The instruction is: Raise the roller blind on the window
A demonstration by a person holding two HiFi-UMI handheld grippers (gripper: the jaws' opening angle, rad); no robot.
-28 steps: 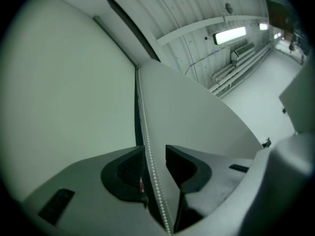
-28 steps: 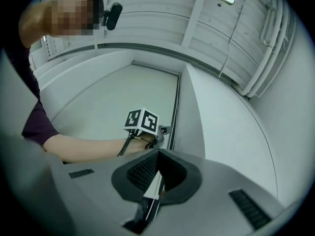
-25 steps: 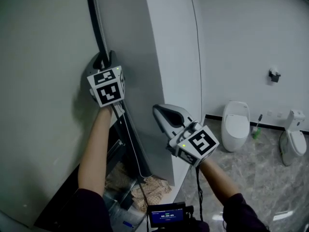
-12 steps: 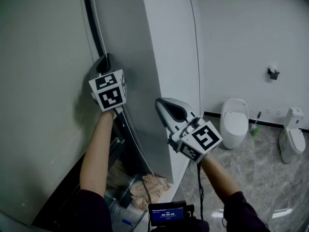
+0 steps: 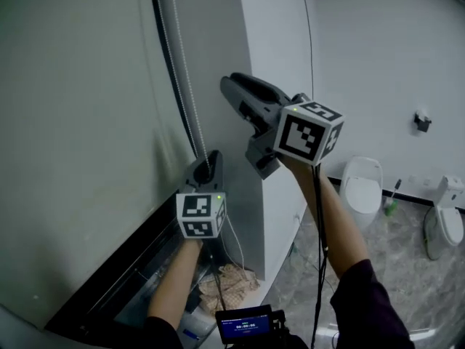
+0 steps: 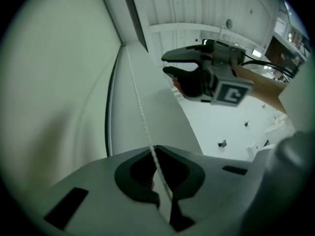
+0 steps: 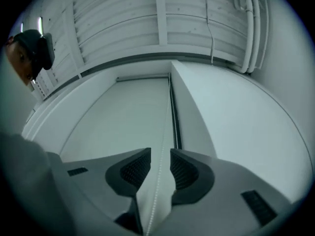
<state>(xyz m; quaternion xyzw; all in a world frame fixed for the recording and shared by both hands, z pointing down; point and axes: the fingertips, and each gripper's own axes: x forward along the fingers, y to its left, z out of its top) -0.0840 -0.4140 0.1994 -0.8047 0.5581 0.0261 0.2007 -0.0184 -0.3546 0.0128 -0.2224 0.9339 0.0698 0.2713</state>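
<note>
- The roller blind [image 5: 80, 122] hangs left of the bead chain [image 5: 185, 86] and covers nearly all the window. Only a dark strip shows beneath its lower edge, so I'd say most of the raising is still ahead.
- The left gripper [image 5: 209, 158] was high on the chain a second ago with its jaws apart. Now it sits low on that chain, jaws pinched together on the beads, which run straight up out of the tips in the left gripper view. That looks like a full downward pull just delivered.
- The right gripper [image 5: 227, 87] was lower and right of the chain a second ago, jaws together. It now stands above the left one. Its jaws have just been opening, and the chain passes between the pads [image 7: 135, 170] without being pressed.
- To me this looks like a hand-over-hand swap: the right takes the next hold higher up, then the left lets go.
</note>
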